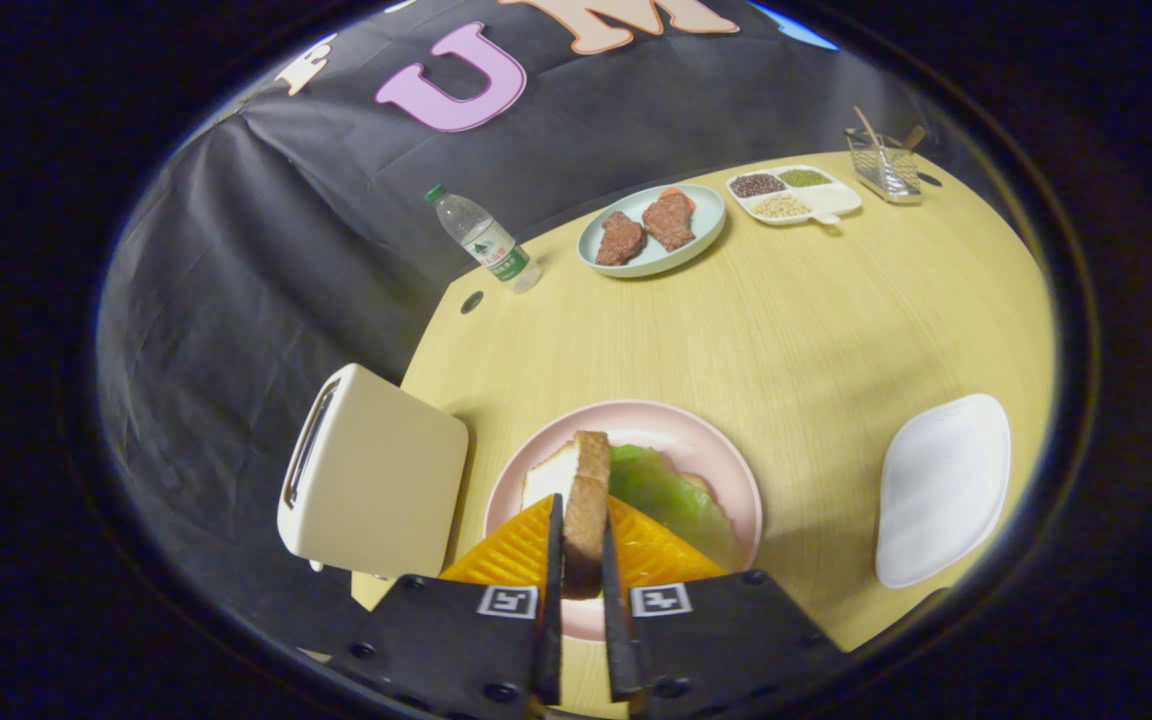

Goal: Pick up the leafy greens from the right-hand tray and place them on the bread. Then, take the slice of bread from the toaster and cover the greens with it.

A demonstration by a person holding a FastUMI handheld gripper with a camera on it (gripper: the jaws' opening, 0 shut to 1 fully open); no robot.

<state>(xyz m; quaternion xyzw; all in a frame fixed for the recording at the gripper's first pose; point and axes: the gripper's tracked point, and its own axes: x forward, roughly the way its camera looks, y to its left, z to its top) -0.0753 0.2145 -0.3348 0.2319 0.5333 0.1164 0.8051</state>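
Observation:
My gripper is shut on a slice of bread, held on edge between both fingers above the pink plate. On that plate, just right of the held slice, lie the leafy greens, spread over something that is mostly hidden beneath them. The cream toaster stands to the left of the plate at the table's edge, its slot facing away to the left. To the right of the plate lies a white tray with nothing on it.
At the far side of the wooden table sit a pale blue plate with pieces of meat, a white divided dish of grains, a wire basket and a water bottle. The booth's black cloth hangs behind.

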